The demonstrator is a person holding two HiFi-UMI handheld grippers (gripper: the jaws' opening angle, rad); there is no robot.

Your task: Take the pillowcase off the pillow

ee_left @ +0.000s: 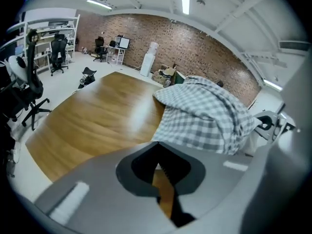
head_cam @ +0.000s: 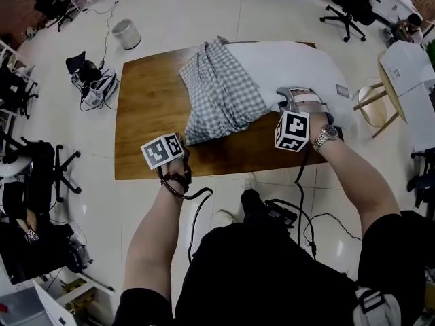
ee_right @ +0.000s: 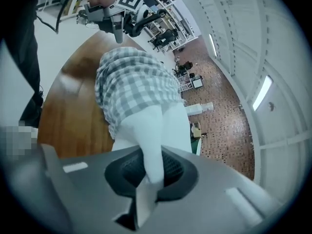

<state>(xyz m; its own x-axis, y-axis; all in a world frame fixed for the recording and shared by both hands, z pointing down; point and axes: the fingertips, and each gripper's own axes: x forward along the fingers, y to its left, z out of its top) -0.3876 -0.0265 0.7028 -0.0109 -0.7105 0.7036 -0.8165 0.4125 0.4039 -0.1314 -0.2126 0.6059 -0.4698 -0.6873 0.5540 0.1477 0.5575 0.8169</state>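
Observation:
A grey-and-white checked pillowcase point(head_cam: 221, 97) lies bunched over the left end of a white pillow point(head_cam: 292, 66) on the wooden table point(head_cam: 146, 107). My right gripper point(head_cam: 284, 95) is at the pillow's near edge, shut on a fold of the white pillow point(ee_right: 161, 126), which runs down between the jaws of the right gripper point(ee_right: 148, 179). My left gripper point(head_cam: 185, 142) sits at the near corner of the pillowcase. In the left gripper view the left gripper point(ee_left: 158, 167) has its jaws shut, with bare wood showing past them and the checked pillowcase point(ee_left: 204, 116) just ahead of the tips.
The table's near edge point(head_cam: 224, 175) is right in front of me. A bin point(head_cam: 126, 34) and a bag with gear point(head_cam: 92, 80) are on the floor at the left. A wooden stool point(head_cam: 372, 107) stands at the right, and office chairs point(head_cam: 346, 5) beyond it.

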